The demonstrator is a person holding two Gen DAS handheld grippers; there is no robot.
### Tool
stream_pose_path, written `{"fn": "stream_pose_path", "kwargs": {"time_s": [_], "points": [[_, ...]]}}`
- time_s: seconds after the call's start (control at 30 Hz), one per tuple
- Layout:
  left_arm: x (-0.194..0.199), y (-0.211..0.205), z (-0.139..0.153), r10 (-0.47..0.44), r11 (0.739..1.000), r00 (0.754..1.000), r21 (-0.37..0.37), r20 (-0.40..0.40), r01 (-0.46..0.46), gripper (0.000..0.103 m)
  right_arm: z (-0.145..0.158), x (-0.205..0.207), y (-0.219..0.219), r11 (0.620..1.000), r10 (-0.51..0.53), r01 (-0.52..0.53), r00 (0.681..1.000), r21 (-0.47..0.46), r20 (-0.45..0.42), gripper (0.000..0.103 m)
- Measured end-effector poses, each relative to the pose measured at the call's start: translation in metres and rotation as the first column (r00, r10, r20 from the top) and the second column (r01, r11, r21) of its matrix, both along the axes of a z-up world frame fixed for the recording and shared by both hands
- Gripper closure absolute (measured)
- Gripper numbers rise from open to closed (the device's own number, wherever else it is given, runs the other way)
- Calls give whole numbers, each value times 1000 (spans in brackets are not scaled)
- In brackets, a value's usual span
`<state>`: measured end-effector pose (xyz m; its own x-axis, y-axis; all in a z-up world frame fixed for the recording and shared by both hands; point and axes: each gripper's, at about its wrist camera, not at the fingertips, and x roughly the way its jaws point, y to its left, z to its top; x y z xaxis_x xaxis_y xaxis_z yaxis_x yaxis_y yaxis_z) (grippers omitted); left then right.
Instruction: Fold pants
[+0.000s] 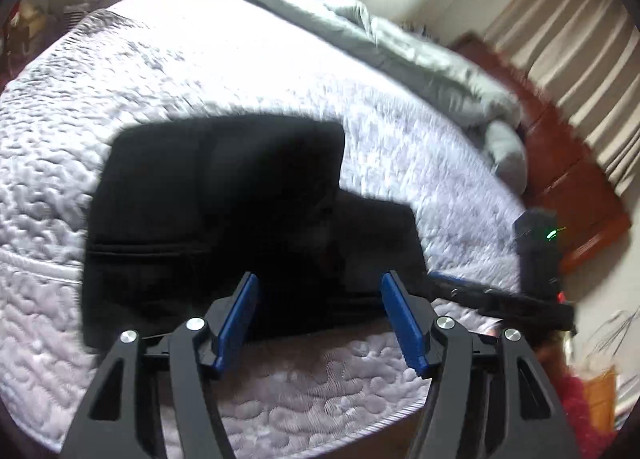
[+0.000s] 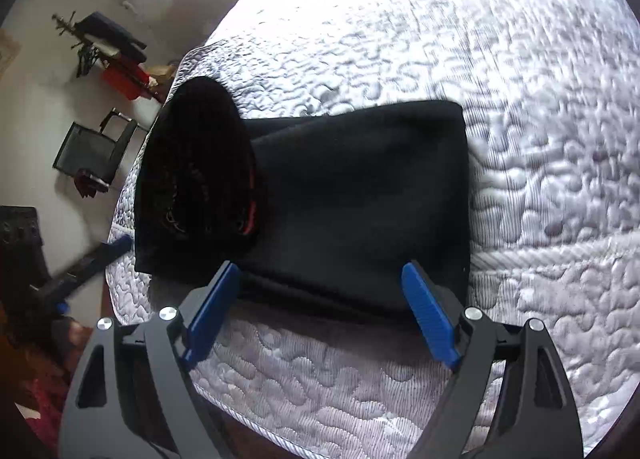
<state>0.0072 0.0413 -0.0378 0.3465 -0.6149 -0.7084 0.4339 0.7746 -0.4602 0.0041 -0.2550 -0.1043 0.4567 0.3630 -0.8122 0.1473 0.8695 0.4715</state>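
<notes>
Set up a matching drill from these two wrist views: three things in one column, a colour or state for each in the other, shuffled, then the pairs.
1. folded fabric pants
2. quilted textured bedspread
3. padded grey duvet

a. bunched along the bed's far edge
b. black, lying flat
c. pale, spread under the garment

Pairs: 1-b, 2-c, 3-a

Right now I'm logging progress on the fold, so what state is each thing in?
pants: folded into a compact stack on the bed, one end bunched up
left gripper: open, nothing between the pads
right gripper: open, nothing held
quilted bedspread: spread flat
grey duvet: pushed into a heap at the far edge
</notes>
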Motion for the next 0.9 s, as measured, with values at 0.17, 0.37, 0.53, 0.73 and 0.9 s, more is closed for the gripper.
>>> {"fn": "stream_pose_path", "kwargs": {"time_s": [0.17, 0.37, 0.53, 0.73, 0.9], "points": [[24, 50, -11, 198, 975, 979, 94, 38, -201, 32, -29, 7, 1, 1000, 6, -8, 997, -29, -76, 18], [42, 64, -45, 279, 916, 960, 293, 32, -276, 28, 8, 11, 31, 995, 66, -68, 997, -67, -42, 17], [44, 52, -65, 240, 902, 971, 364, 19, -231, 22, 36, 34, 74, 987, 163, -163, 986, -12, 25, 17], [37, 59, -63, 263, 909, 965, 331, 10, -252, 21, 27, 71, 112, 974, 225, -225, 974, 9, -15, 17], [38, 58, -70, 264, 913, 964, 323, -1, -250, 18, 7, 83, 129, 964, 265, -266, 959, 6, -105, 97]]}}
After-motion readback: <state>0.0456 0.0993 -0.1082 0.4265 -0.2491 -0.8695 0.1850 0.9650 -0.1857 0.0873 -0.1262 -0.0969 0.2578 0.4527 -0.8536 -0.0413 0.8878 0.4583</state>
